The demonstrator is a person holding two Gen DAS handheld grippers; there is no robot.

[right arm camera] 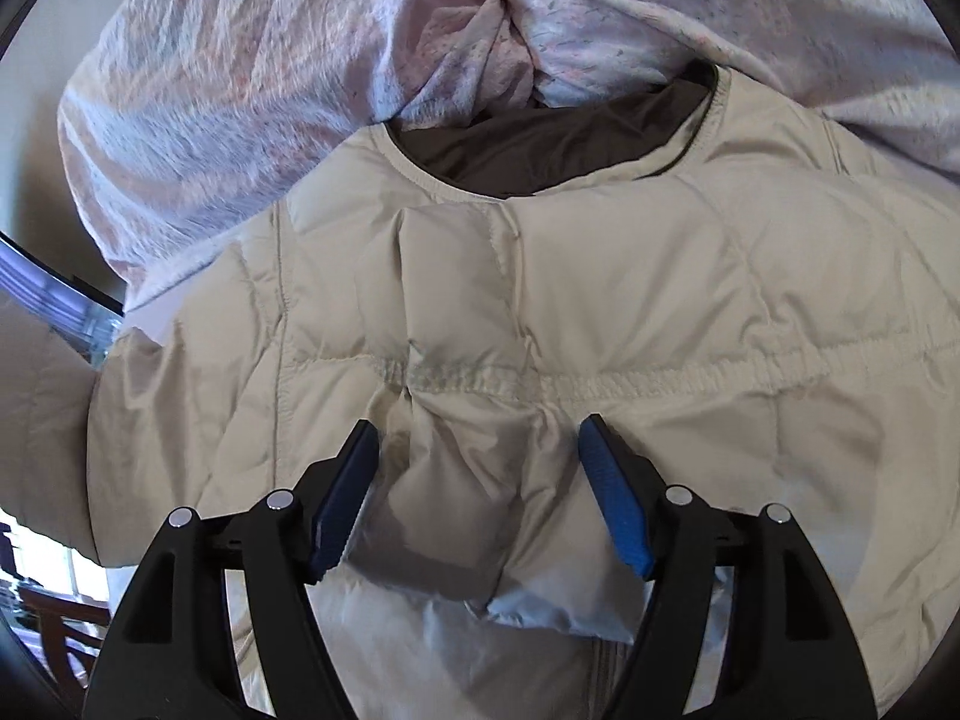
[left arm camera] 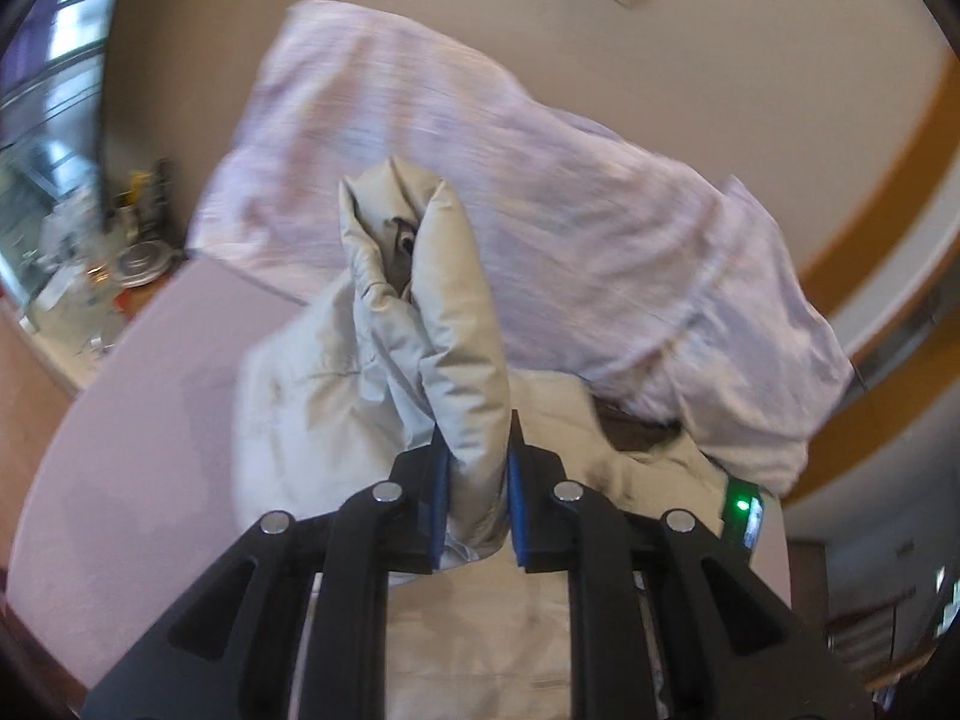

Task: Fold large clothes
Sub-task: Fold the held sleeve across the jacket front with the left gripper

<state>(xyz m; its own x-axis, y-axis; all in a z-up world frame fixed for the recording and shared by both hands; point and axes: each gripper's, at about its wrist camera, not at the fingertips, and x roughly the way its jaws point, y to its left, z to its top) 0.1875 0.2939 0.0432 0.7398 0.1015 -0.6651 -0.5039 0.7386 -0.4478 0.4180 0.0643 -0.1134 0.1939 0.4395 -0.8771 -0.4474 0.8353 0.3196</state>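
Bedding: pink crumpled duvet heaped behind the jacket, touching its collar; a swung sleeve could drag into it and tangle; the mauve bed surface under everything is soft, so folds may not hold crisp.
Jacket: cream quilted puffer jacket lies flat on the bed, dark lining showing at the neckline; its slippery padded shell looks apt to spring back open once a fold is let go; air in the quilting would likely cause it.
Sleeve: jacket sleeve lifted clear of the body, bunched, cuff end pointing up and away; if it is laid down still bunched, the fold sets lumpy.
Left gripper: clamped tight on the sleeve, only a narrow band of fabric pinched; slick cloth could slide out during a fast carry.
Right gripper: jaws stand wide, a raised ridge of hem fabric between them, pads not visibly pressing; closing now may catch one layer only, or miss the ridge.
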